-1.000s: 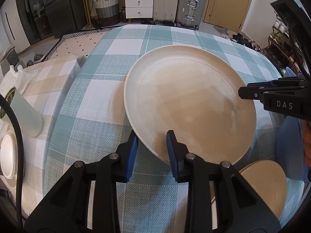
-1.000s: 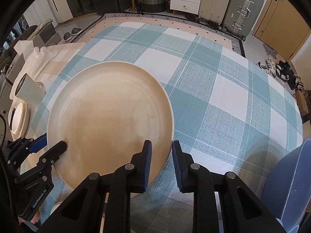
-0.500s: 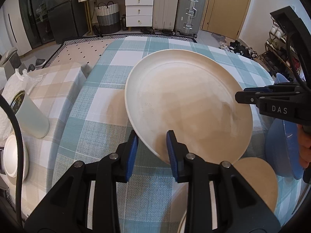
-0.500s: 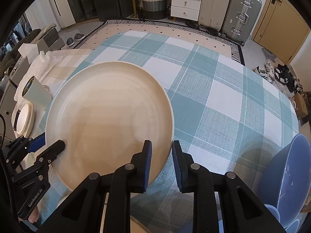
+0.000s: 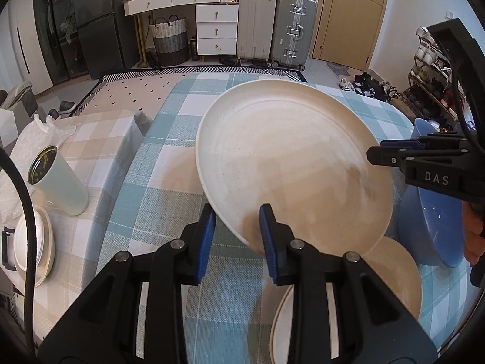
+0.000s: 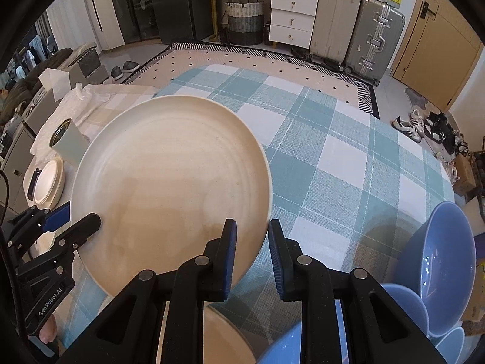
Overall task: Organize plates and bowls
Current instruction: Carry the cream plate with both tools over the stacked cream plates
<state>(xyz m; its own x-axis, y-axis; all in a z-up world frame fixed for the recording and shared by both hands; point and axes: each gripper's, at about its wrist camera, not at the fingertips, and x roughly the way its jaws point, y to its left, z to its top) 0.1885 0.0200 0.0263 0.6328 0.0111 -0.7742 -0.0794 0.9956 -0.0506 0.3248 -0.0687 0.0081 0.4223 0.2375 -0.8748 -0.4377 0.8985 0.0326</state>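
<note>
Cream plate [image 5: 291, 163], pinched at its near rim by left gripper [image 5: 236, 236] and right gripper [image 6: 250, 253], has risen off the checked tablecloth [image 6: 333, 157], above the near edge, ready for stacking.

Big plate [image 5: 291, 163] up above bench [image 6: 348, 163], tilted. Left tool [image 5: 236, 227] on its near-left edge, right tool [image 6: 251, 248] on its right edge. Smaller plate [image 5: 394, 270] on bench under it. Bowls [image 6: 445, 261] on bench, right side. Cup [image 5: 57, 179] and small dishes [image 5: 33, 242] on side bench, far left.
</note>
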